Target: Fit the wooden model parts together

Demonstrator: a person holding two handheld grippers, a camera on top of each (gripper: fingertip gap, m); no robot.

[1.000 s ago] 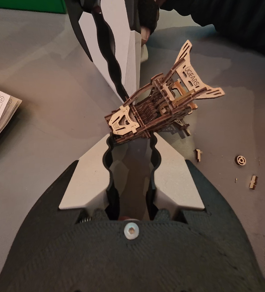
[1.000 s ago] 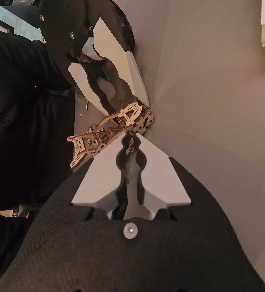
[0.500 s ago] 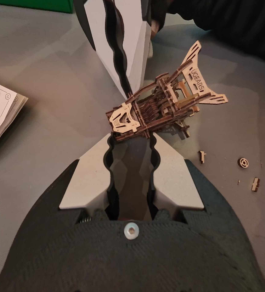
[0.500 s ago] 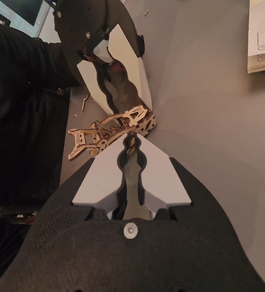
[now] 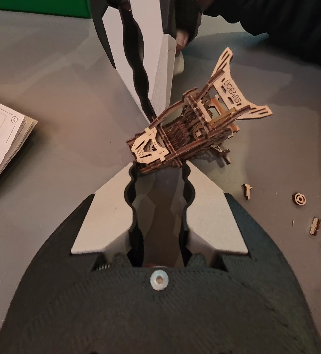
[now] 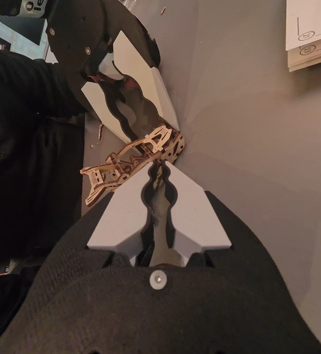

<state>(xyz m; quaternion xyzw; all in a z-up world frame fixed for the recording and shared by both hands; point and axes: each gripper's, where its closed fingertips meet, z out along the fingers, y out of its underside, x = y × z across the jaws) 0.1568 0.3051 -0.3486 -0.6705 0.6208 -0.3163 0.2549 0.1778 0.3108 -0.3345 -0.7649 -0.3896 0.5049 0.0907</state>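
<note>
A laser-cut wooden model car (image 5: 194, 130) is held just above the grey table (image 5: 69, 95), its spoiler end pointing away to the right. My left gripper (image 5: 159, 164) is shut on the model's nose, one white finger on each side. My right gripper (image 5: 151, 116) comes in from the far side and is shut on a thin side rail of the model. In the right wrist view the right gripper (image 6: 158, 162) pinches a thin wooden edge of the model (image 6: 121, 168), with the left gripper (image 6: 153, 134) opposite it.
An open instruction booklet (image 5: 0, 138) lies at the left and also shows in the right wrist view (image 6: 312, 32). A small wooden ring (image 5: 299, 199) and two small loose pieces (image 5: 247, 191) lie at the right. A green box (image 5: 37, 7) stands at the back. A person's dark sleeve (image 6: 21, 134) is nearby. Both grippers' tips are close together, under 4 cm apart.
Both grippers have kept their hold on the model. The right gripper has shifted and tilted slightly, and the model has turned a little with it.
</note>
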